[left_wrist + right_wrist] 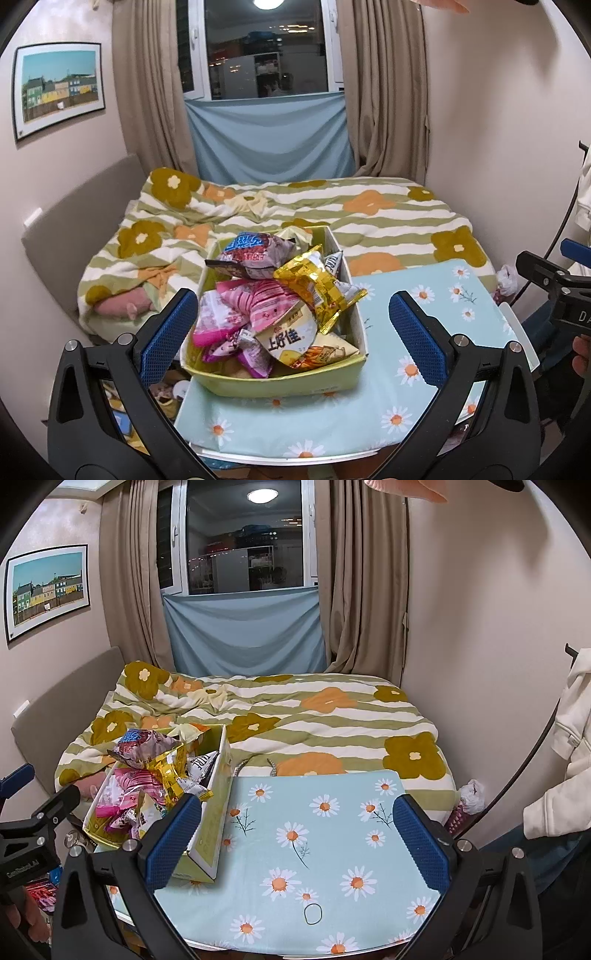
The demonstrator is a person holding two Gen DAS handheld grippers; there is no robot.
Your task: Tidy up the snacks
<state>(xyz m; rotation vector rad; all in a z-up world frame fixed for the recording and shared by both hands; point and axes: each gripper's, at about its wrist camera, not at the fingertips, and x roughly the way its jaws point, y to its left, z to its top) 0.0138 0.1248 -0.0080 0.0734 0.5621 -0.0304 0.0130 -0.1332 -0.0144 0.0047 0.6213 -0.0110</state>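
Observation:
A yellow-green box (pixel 280 380) stands on the left part of a small table covered with a light blue daisy cloth (pixel 406 369). It is heaped with snack packets: a gold foil bag (pixel 314 284), pink packets (pixel 255 306), a blue and red bag (pixel 251 251). My left gripper (pixel 291 328) is open, its blue pads on either side of the box, nothing held. In the right wrist view the same box (pixel 207 830) sits at the left, and my right gripper (pixel 299 842) hangs open over the bare daisy cloth (pixel 332 834).
A bed with a green-striped flower blanket (pixel 295 716) lies behind the table, curtains and a window beyond. A black hair tie (pixel 313 913) lies on the cloth near the front edge. A white garment (pixel 569 760) hangs at the right. Loose items sit on the floor at the left (pixel 118 402).

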